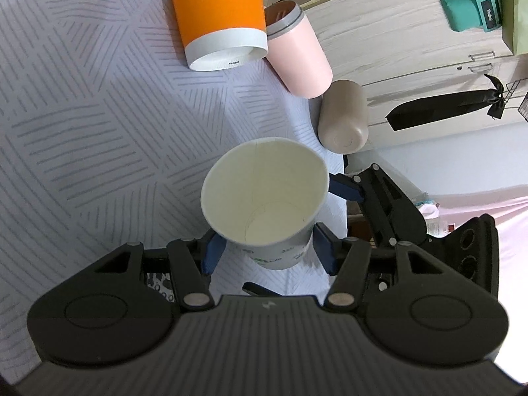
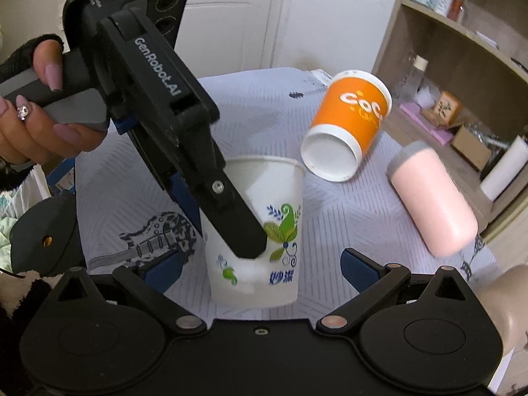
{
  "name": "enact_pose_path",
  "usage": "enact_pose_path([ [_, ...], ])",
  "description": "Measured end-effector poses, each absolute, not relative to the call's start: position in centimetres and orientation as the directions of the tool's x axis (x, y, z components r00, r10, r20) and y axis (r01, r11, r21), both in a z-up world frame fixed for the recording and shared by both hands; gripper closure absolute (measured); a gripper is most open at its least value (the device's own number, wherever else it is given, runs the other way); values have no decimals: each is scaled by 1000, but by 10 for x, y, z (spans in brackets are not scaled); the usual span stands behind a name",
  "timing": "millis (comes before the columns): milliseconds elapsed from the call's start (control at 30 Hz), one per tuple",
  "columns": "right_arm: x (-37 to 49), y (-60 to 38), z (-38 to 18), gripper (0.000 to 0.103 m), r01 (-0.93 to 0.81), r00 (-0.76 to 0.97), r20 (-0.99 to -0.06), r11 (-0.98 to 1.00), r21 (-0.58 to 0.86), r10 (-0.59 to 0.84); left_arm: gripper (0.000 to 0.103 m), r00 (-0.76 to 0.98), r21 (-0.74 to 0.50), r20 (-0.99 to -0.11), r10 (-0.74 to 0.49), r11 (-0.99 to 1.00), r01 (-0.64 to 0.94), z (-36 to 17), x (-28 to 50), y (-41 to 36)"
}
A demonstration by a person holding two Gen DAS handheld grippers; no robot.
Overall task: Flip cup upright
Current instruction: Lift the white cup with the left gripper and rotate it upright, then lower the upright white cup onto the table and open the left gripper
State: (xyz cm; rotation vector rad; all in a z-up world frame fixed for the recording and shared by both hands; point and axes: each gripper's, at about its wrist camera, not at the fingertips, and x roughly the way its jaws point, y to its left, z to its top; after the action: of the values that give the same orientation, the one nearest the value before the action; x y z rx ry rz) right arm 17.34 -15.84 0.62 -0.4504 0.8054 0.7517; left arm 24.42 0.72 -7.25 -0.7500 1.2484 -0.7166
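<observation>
The paper cup (image 2: 264, 231) is white, cream inside, printed with green leaves, blue scrolls and blue characters. The second paper cup (image 2: 349, 125) is orange with white lettering, a white rim and a white base band. One tumbler (image 2: 435, 201) is pale pink with a grey collar; another (image 1: 343, 118) is beige. The cloth (image 1: 82, 115) over the worktop is pale lilac-white with grey hatched lines and a black guitar print. Both hand-held grippers, left (image 1: 267, 254) and right (image 2: 264, 270), are black with blue pads (image 2: 359, 270).
</observation>
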Motion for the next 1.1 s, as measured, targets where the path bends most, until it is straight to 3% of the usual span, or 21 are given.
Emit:
enact_pose_path([
  [200,175,-163,4,6,-731,446,-780,681,-34,440,43,201,-810,-556,-807,580,90,-71,241,7],
  [267,177,-163,3,18,-726,431,-784,687,-7,447,38,234,-787,-574,-785,608,111,-67,237,9],
  [333,182,-164,3,37,-717,408,-787,696,38,463,33,262,-763,-587,-766,632,137,-64,233,11],
  [367,184,-164,3,40,-708,399,-787,704,63,471,33,269,-759,-586,-764,634,148,-64,232,9],
  [733,193,-192,-6,40,-500,321,-739,769,398,592,32,348,-743,-567,-747,646,177,-64,232,3],
  [933,191,-196,-10,39,-465,332,-732,778,422,595,36,385,-667,-581,-717,691,279,-51,225,-11],
  [1100,185,-189,-3,39,-523,399,-729,791,317,556,38,461,-523,-593,-660,751,403,-30,212,-26],
])
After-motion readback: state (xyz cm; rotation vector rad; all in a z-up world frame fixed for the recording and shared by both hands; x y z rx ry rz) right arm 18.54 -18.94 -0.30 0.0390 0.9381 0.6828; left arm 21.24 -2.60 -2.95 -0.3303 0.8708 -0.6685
